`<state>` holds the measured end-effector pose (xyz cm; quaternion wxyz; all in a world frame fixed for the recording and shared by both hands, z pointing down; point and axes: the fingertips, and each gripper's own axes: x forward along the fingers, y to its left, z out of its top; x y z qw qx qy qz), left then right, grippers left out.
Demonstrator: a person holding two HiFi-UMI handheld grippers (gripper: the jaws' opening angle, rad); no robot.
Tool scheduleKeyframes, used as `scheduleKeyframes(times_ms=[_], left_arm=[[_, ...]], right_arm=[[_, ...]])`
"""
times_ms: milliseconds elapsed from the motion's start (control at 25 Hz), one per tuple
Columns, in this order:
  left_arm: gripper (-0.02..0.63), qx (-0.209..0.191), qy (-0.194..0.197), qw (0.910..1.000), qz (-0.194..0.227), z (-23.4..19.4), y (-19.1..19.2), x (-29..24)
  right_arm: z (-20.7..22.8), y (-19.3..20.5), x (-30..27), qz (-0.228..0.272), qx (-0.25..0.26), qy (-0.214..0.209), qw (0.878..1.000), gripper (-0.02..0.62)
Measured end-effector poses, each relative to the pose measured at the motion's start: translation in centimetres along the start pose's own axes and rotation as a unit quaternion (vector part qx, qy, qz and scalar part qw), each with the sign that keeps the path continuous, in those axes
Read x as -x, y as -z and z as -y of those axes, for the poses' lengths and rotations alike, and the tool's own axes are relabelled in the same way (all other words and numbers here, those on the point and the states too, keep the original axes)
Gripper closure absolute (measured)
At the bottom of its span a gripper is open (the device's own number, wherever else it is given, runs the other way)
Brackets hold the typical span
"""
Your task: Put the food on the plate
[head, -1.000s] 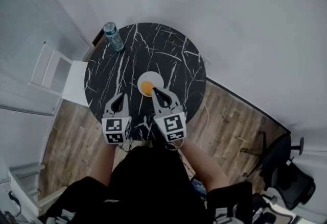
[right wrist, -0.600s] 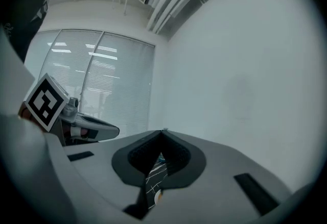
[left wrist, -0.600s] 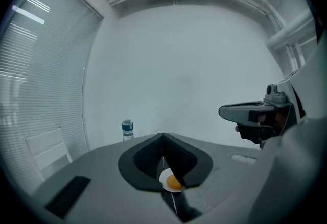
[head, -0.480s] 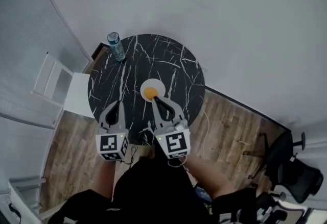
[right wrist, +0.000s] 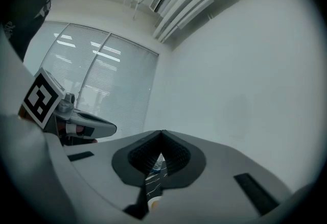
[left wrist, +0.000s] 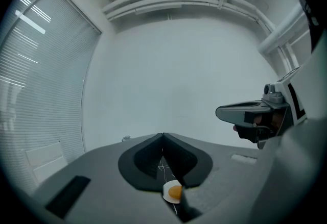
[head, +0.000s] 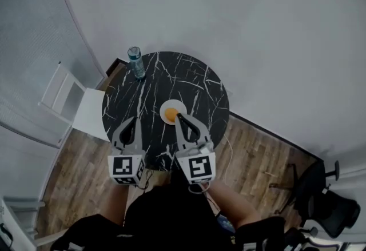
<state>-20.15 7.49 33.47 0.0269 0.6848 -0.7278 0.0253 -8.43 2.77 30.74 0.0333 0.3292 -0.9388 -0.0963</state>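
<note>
Food (head: 171,114) sits on the plate (head: 178,106) on the worktop (head: 191,75); your left hand-held gripper (head: 132,121) and right hand-held gripper (head: 179,116) are pressed together, empty. Dip the right one and you could knock the food off

No legible words, brands, numbers or signs anywhere. Black-and-white square marker patterns on cubes of left gripper (head: 131,122) and right gripper (head: 180,116): code only, no lettering. Label on water bottle (head: 136,62) too small to read.

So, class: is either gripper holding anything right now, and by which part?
Nothing is held. The left gripper and the right gripper are both shut and empty; the orange food lies on the white plate.
</note>
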Motion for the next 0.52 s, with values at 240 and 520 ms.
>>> scheduleKeyframes(times_ms=[240, 520], left_arm=[[0.606, -0.006, -0.013, 0.9999, 0.009, -0.3, -0.4, 0.6], [0.606, -0.019, -0.011, 0.9995, 0.024, -1.9, -0.8, 1.3]], right_arm=[[0.0, -0.3, 0.2, -0.008, 0.015, -0.002, 1.000, 0.600], [-0.5, -0.3, 0.4, -0.007, 0.021, 0.014, 1.000, 0.600]])
